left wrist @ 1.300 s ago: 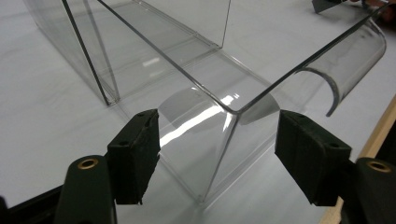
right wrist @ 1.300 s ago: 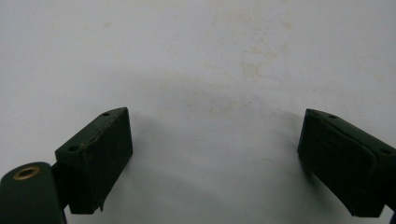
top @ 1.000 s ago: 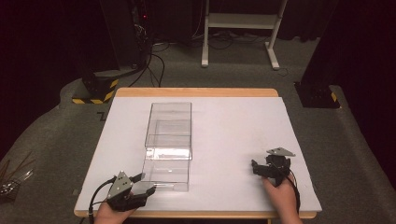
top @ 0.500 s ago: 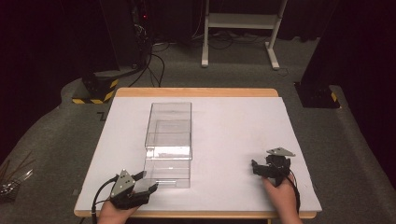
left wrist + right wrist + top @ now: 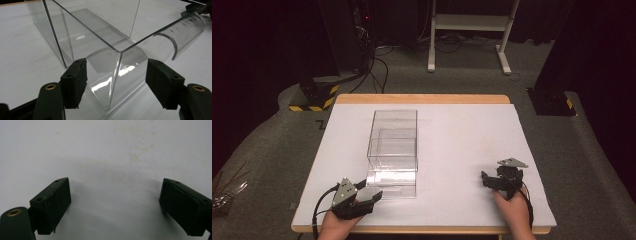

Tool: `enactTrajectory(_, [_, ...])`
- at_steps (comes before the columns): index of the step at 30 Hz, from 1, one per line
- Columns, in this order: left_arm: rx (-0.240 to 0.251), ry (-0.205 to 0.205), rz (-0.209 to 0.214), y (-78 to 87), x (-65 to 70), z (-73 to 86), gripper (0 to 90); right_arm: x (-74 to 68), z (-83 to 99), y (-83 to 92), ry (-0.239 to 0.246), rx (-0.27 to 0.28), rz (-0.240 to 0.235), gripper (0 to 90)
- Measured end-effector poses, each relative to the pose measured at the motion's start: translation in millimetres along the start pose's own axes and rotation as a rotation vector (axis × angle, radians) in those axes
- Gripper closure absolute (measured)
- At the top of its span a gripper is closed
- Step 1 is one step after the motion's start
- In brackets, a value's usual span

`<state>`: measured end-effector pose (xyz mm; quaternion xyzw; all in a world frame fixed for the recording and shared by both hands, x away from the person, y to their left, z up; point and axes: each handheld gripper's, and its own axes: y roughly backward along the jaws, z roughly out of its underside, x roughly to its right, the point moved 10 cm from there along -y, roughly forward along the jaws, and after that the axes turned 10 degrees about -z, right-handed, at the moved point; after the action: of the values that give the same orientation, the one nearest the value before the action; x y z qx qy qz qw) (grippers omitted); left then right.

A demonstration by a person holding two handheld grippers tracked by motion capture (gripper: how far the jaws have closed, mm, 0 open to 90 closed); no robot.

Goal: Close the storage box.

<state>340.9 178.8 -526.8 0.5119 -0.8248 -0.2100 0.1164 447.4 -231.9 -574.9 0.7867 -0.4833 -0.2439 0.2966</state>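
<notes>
Straddling a near corner of the clear box (image 5: 110, 50), the left claw (image 5: 116, 82) is seen clenched on it; the right claw (image 5: 115, 205) is held released over the white surface (image 5: 462, 140).

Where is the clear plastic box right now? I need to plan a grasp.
In the high view the clear plastic box stands left of centre on the white table, its near corner between the left gripper's jaws.

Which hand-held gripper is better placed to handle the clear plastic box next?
Left. The left hand-held gripper already has the near corner of the clear plastic box between its jaws, apparently closed on it. The right hand-held gripper sits open over bare white tabletop, well apart from the box.
</notes>
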Motion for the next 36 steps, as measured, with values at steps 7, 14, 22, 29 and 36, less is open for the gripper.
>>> enactTrajectory(7, [0.004,0.009,-0.014,-7.7,-4.3,-2.9,34.1,0.0,0.0,0.0,0.000,0.000,0.000,10.1])
enactTrajectory(14, [-0.003,0.009,-0.025,-15.7,-9.1,-3.2,35.3,0.0,0.0,0.0,0.000,0.000,0.000,10.2])
enactTrajectory(22, [-0.023,0.021,-0.043,-19.3,-13.4,-2.5,34.4,0.0,0.0,0.0,0.000,0.000,0.000,10.2])
enactTrajectory(29, [-0.024,0.028,-0.081,-22.8,-16.1,-12.5,21.0,0.0,0.0,0.0,-0.001,0.000,-0.001,10.2])
enactTrajectory(36, [-0.026,0.054,-0.109,-31.3,-21.7,-13.7,14.6,0.0,0.0,0.0,0.000,0.000,-0.001,10.2])
